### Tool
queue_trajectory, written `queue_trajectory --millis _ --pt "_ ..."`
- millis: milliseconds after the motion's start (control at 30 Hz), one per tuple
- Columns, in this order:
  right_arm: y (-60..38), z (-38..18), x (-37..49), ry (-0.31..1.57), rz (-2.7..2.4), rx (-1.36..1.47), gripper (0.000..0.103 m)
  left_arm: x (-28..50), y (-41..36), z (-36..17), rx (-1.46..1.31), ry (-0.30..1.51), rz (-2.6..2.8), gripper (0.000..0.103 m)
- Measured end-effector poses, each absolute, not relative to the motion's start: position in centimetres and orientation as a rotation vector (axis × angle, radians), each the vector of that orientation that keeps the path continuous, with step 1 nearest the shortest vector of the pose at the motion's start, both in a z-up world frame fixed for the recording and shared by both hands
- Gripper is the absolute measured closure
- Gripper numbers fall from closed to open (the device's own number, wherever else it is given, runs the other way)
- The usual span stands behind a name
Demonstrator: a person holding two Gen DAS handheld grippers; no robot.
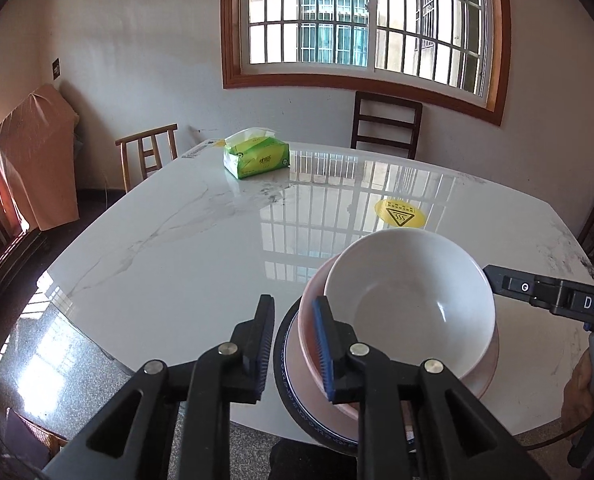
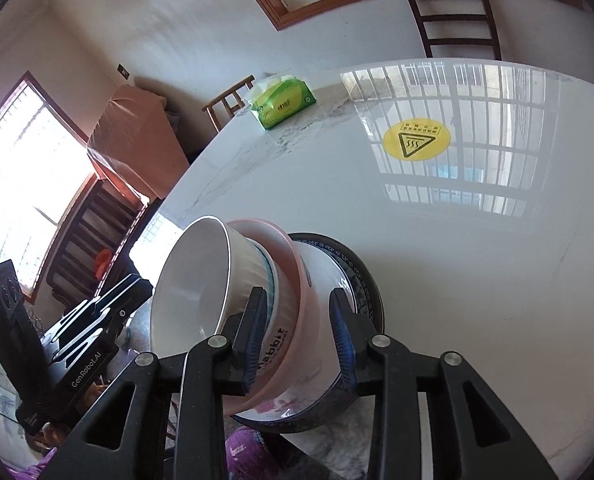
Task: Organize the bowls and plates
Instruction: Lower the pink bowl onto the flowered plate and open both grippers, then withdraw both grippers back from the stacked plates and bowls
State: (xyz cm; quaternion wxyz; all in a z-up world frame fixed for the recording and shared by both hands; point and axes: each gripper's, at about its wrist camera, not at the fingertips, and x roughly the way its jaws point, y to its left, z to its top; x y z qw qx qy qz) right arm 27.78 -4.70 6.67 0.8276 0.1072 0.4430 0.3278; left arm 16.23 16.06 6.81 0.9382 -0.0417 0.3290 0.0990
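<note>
Left gripper (image 1: 295, 344): jaws parted, holding nothing; its blue-padded right finger (image 1: 323, 350) stands just beside the near-left rim of the stack, contact not determinable. Right gripper (image 2: 299, 338): jaws parted, straddling the stack's side without clamping; whether either pad touches cannot be determined.

Stack at the near edge of the glossy white marble table (image 1: 185, 248), bottom to top: dark blue patterned plate (image 1: 283, 384), pale pink lettered bowl (image 1: 309, 340), glossy white ceramic bowl (image 1: 411, 300), tilted in both views.

Farther out: round yellow hot-surface warning sticker (image 1: 400, 213) beyond the stack; green tissue pack (image 1: 255, 157) at the far left; dark wooden chair (image 1: 385, 125) behind the table's far edge.
</note>
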Motion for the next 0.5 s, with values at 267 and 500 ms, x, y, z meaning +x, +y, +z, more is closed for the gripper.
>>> queue_trajectory --millis 267,500 --pt "-4.9 6.9 23.7 0.692 0.635 0.206 0.049 15.0 15.1 5.8 -0.055 0.617 0.215 0.079" --pt "-5.4 6.3 19.2 0.526 0.583 0.232 0.035 12.8 14.0 4.5 -0.018 0.533 0.209 0.076"
